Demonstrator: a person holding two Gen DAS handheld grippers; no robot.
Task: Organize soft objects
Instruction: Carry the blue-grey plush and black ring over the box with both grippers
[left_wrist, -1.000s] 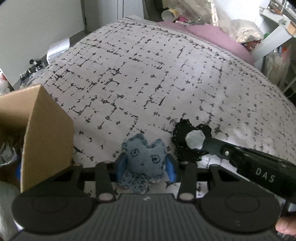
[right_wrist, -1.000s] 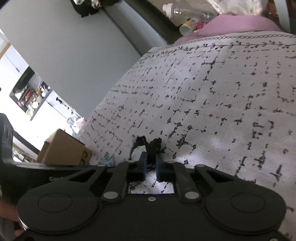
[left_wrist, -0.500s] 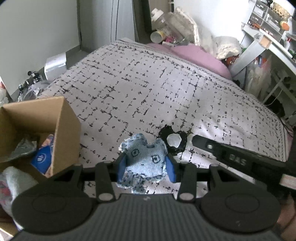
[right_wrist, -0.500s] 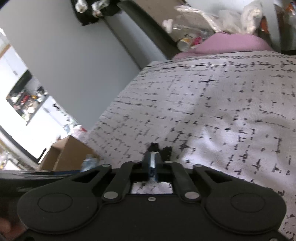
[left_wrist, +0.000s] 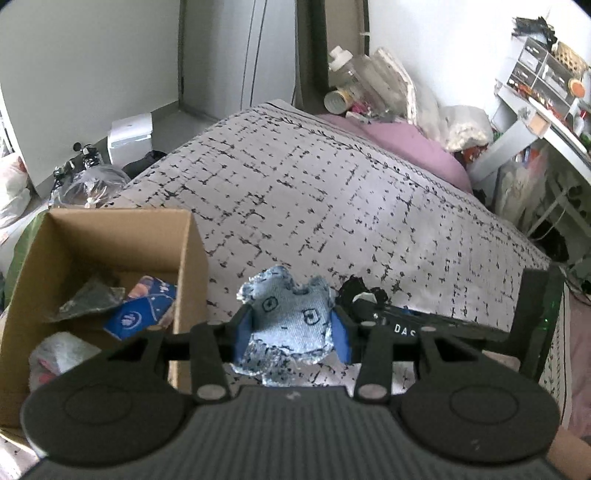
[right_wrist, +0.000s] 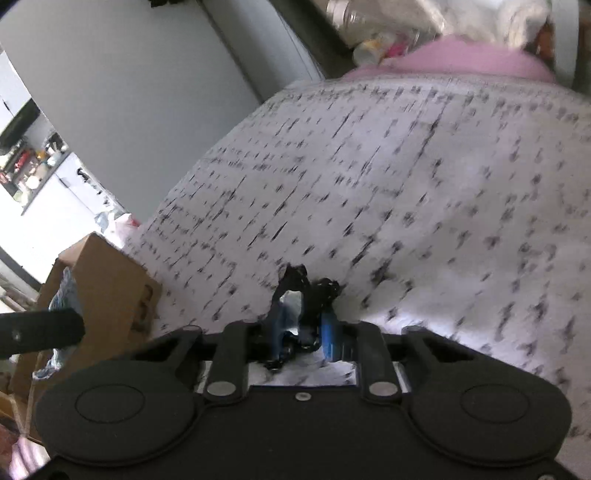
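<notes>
My left gripper is shut on a light blue denim soft toy and holds it in the air above the bed, just right of an open cardboard box. The box holds several soft items, among them a blue patterned one. My right gripper is shut on a black frilly fabric piece with a white centre, lifted off the bed. That black piece also shows in the left wrist view, right of the denim toy. The box lies at left in the right wrist view.
The bed has a white cover with black grid marks and a pink pillow at its far end. Bottles and bags stand behind the bed. A white desk with clutter is at right. Floor clutter lies left of the bed.
Both grippers have risen from the bed, each carrying its item. The left gripper has moved so the box's open inside is now in view. The right view is motion blurred.
</notes>
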